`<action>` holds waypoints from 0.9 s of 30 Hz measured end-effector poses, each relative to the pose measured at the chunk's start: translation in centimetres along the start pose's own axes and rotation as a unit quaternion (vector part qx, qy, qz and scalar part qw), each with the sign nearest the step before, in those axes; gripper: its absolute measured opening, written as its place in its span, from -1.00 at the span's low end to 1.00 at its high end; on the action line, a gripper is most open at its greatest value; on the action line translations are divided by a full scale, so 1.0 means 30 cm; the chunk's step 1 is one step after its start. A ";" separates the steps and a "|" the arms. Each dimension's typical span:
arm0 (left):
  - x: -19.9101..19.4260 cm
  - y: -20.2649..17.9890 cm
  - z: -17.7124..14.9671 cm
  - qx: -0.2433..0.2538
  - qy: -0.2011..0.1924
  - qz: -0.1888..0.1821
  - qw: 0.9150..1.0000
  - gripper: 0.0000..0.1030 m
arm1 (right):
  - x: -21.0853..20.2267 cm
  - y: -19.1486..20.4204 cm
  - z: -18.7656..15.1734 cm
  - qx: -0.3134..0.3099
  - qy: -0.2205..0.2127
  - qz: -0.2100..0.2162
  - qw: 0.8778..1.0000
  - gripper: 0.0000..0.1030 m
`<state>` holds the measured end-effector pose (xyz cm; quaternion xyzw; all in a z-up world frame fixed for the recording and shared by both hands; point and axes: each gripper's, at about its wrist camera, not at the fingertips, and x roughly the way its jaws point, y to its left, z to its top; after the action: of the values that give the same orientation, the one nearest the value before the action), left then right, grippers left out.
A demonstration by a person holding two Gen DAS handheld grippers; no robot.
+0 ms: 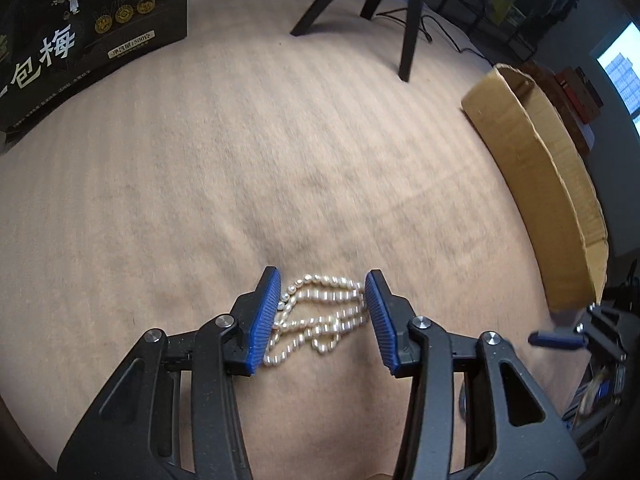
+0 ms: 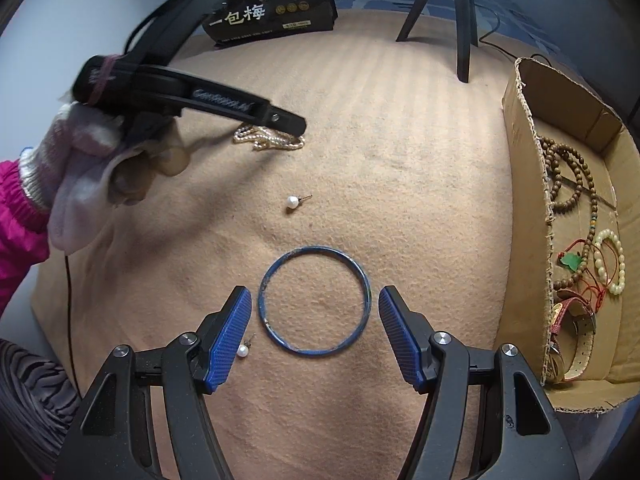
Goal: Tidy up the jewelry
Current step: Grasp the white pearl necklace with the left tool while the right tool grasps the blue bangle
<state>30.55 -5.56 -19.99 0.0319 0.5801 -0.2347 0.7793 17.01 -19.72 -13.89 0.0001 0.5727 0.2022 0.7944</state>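
A white pearl necklace lies bunched on the tan felt cloth, between the open fingers of my left gripper, which straddles it. It also shows in the right wrist view, under the left gripper's tip. My right gripper is open and empty, its fingers on either side of a blue bangle lying flat. One pearl stud earring lies in the middle of the cloth, another beside my right gripper's left finger.
A cardboard box at the right holds brown bead strings, a pale bead bracelet, a green pendant and a watch. A black printed box and black tripod legs stand at the far edge.
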 end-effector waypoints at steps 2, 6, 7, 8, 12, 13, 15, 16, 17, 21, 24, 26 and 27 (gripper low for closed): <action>-0.007 -0.017 -0.025 0.015 0.001 0.009 1.000 -0.12 | 0.005 0.003 0.000 -0.003 0.002 -0.001 1.000 0.27; -0.013 -0.048 -0.064 0.039 -0.001 0.026 0.999 -0.12 | 0.022 0.018 0.000 -0.008 0.007 -0.006 1.000 0.27; -0.014 -0.050 -0.071 0.041 -0.002 0.028 0.999 -0.12 | 0.030 0.022 0.001 -0.009 0.009 -0.008 1.000 0.27; -0.016 -0.050 -0.076 0.042 -0.003 0.029 0.999 -0.12 | 0.035 0.026 0.001 -0.010 0.011 -0.009 1.000 0.27; -0.017 -0.055 -0.095 0.050 -0.009 0.046 0.998 -0.24 | 0.050 0.033 0.002 -0.009 0.010 -0.012 1.000 0.27; -0.018 -0.056 -0.098 0.053 -0.012 0.053 0.997 -0.28 | 0.053 0.034 0.004 -0.007 0.010 -0.013 1.000 0.27; -0.020 -0.050 -0.102 0.051 -0.015 0.055 0.997 -0.41 | 0.055 0.031 0.004 -0.005 0.009 -0.015 1.000 0.27; -0.021 -0.045 -0.103 0.049 -0.016 0.055 0.997 -0.45 | 0.056 0.030 0.005 -0.004 0.008 -0.018 1.000 0.27; -0.024 -0.039 -0.105 0.047 -0.018 0.054 0.997 -0.50 | 0.057 0.029 0.005 -0.004 0.007 -0.021 1.000 0.27; -0.034 -0.026 -0.122 0.049 -0.022 0.055 0.997 -0.65 | 0.068 0.022 0.010 -0.006 0.016 -0.026 1.000 0.28; -0.041 -0.024 -0.140 0.053 -0.024 0.058 0.997 -0.70 | 0.077 0.024 0.011 -0.007 0.018 -0.024 1.000 0.39; -0.044 -0.026 -0.146 0.052 -0.022 0.056 0.997 -0.72 | 0.077 0.028 0.010 -0.010 0.018 -0.022 1.000 0.40; -0.045 -0.027 -0.151 0.054 -0.021 0.056 0.997 -0.74 | 0.078 0.033 0.010 -0.013 0.018 -0.022 1.000 0.41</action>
<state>25.89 -4.37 -20.02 0.1012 0.5474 -0.2221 0.8005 17.58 -17.99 -15.69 -0.0262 0.5842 0.1922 0.7880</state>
